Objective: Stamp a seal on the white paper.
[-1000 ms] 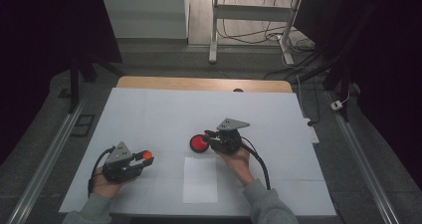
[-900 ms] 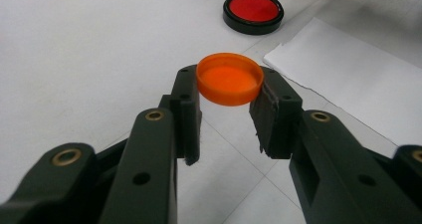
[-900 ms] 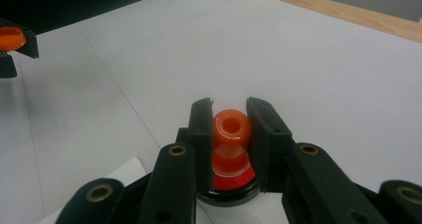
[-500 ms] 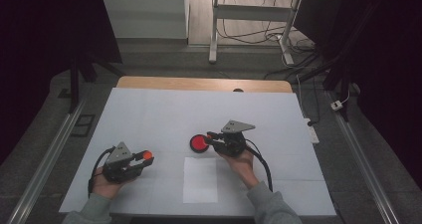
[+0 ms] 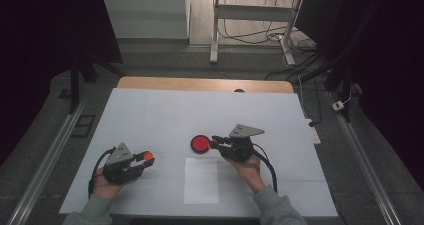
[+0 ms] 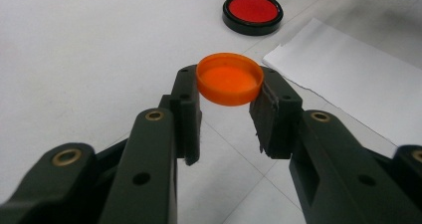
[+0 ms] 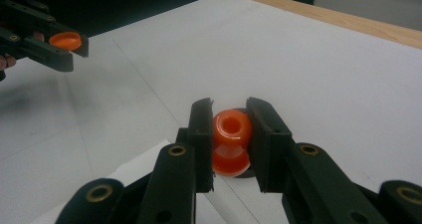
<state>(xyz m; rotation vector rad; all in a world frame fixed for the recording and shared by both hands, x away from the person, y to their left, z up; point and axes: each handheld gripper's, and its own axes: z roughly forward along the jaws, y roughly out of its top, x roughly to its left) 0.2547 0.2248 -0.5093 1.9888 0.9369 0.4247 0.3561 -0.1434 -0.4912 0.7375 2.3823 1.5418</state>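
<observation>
High view: the right tongs (image 5: 216, 142), which a second ago sat at the red pad (image 5: 200, 144), have drawn back a little, and the pad shows clear on the table (image 5: 150, 110) — likely the stamp is inked. Left tongs view: left tongs (image 6: 225, 92) closed on an orange cap (image 6: 229, 78). Right tongs view: stamp (image 7: 231, 140) clamped, the pad dark behind it, above the paper (image 7: 139, 169) — pressing seems next.
</observation>
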